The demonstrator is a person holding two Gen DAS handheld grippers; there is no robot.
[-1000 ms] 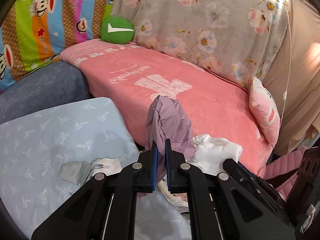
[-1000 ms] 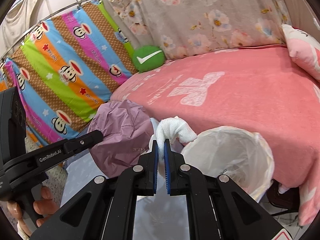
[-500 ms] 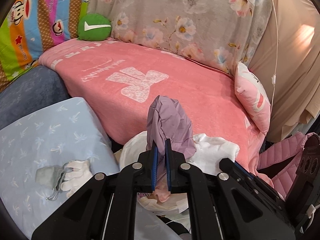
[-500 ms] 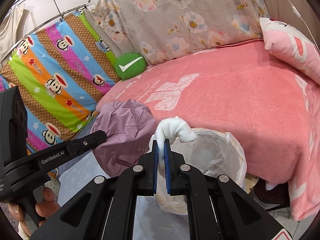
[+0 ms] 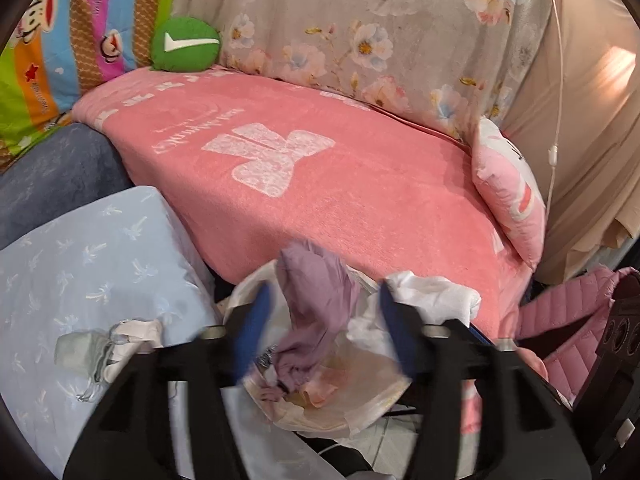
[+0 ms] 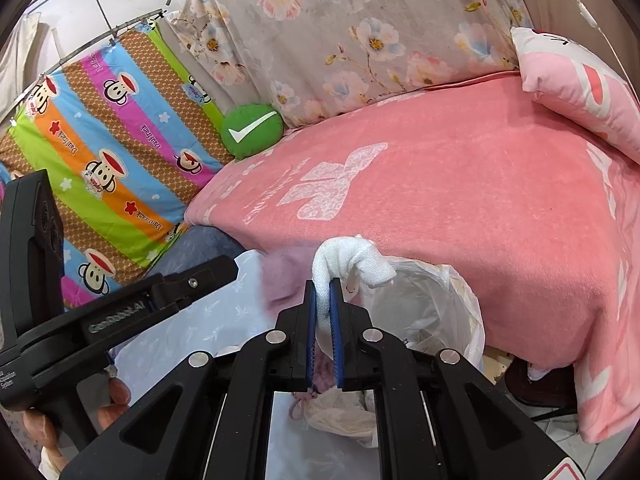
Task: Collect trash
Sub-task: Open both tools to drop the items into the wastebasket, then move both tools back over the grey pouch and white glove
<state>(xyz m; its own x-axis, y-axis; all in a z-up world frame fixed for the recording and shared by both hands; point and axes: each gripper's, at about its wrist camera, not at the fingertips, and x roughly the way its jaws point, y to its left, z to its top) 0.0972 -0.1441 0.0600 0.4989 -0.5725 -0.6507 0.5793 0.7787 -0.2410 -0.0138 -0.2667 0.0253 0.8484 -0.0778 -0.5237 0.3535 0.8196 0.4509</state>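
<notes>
My left gripper (image 5: 325,324) hangs over the white-lined trash bin (image 5: 360,412), its jaws opening and blurred. A crumpled purple cloth (image 5: 316,308) is loose between the pads, neither of which presses on it, and its lower end is inside the bin. In the right wrist view the purple cloth (image 6: 282,276) is a blur at the bin's (image 6: 452,304) left rim. My right gripper (image 6: 324,292) still pinches a white cloth (image 6: 352,260) above the bin, though its jaws are starting to open. The white cloth (image 5: 432,296) also shows in the left wrist view.
A pale blue cushion (image 5: 80,272) left of the bin carries a grey and white scrap (image 5: 92,344). The bed with a pink blanket (image 5: 340,184) stands right behind the bin. On it are a pink pillow (image 5: 512,200) and a green cushion (image 5: 186,44). A pink quilted jacket (image 5: 560,320) lies at right.
Both grippers have shifted over the bin. The left jaws have sprung apart and the purple cloth has dropped out of their grip into the bin. The right gripper keeps the white cloth.
</notes>
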